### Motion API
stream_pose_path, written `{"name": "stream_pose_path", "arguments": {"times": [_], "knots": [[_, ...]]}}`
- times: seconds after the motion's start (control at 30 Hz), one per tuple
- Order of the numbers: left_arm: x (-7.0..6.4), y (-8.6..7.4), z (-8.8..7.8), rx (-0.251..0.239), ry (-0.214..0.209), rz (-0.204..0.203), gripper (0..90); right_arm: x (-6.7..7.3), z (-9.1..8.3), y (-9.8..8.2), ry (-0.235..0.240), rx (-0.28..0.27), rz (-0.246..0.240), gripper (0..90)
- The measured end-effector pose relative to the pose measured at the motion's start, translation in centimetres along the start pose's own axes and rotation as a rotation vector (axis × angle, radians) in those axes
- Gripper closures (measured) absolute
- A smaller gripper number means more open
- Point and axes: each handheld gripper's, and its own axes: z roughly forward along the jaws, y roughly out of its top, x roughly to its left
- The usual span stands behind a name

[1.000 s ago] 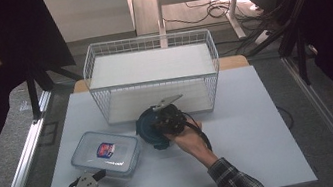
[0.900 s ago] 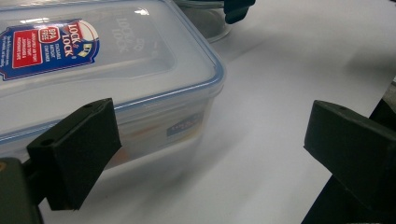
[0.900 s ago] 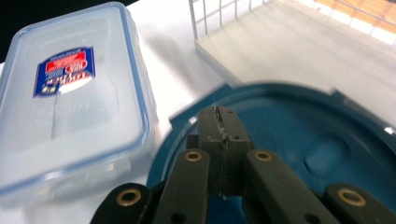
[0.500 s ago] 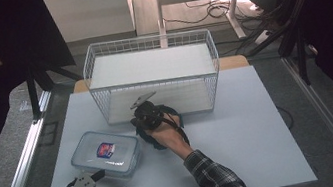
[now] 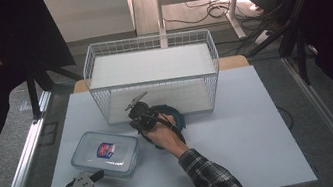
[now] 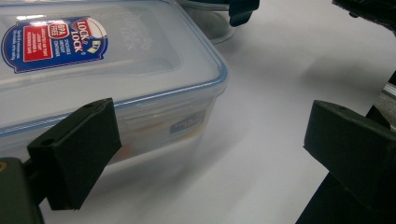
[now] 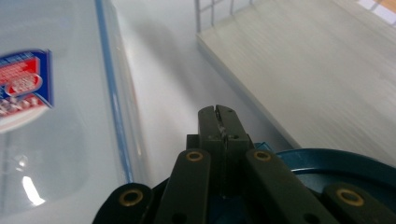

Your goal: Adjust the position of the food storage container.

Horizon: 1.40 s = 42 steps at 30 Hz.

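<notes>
Claw (image 7: 218,114) pinches blue lid (image 7: 336,170) beside clear box (image 7: 60,116).

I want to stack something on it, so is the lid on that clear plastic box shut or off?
Shut. The lid lies flat on the clear box, its blue-edged rim wrapped over the corner with no gap.

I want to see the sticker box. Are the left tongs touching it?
Apart. In the left gripper view the open left tongs hover beside the clear Lock&Lock box; neither pad presses it.
</notes>
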Motion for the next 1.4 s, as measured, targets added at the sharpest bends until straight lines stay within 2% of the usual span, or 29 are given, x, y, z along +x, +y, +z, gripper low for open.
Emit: {"name": "stream_pose_path", "arguments": {"times": [0.6,0.8,1.4], "knots": [[0.1,-0.1,0.0,0.003,0.0,-0.012,3.2,-2.7,-3.5,-3.4,-0.045,0.016,0.047,90.0],[0.1,-0.2,0.1,0.003,0.0,-0.018,3.2,-4.1,-5.4,-5.4,-0.056,0.011,0.086,90.0],[0.3,-0.2,0.2,-0.003,0.005,-0.035,3.3,-7.8,-12.2,-12.6,-0.15,-0.005,0.198,90.0]]}}
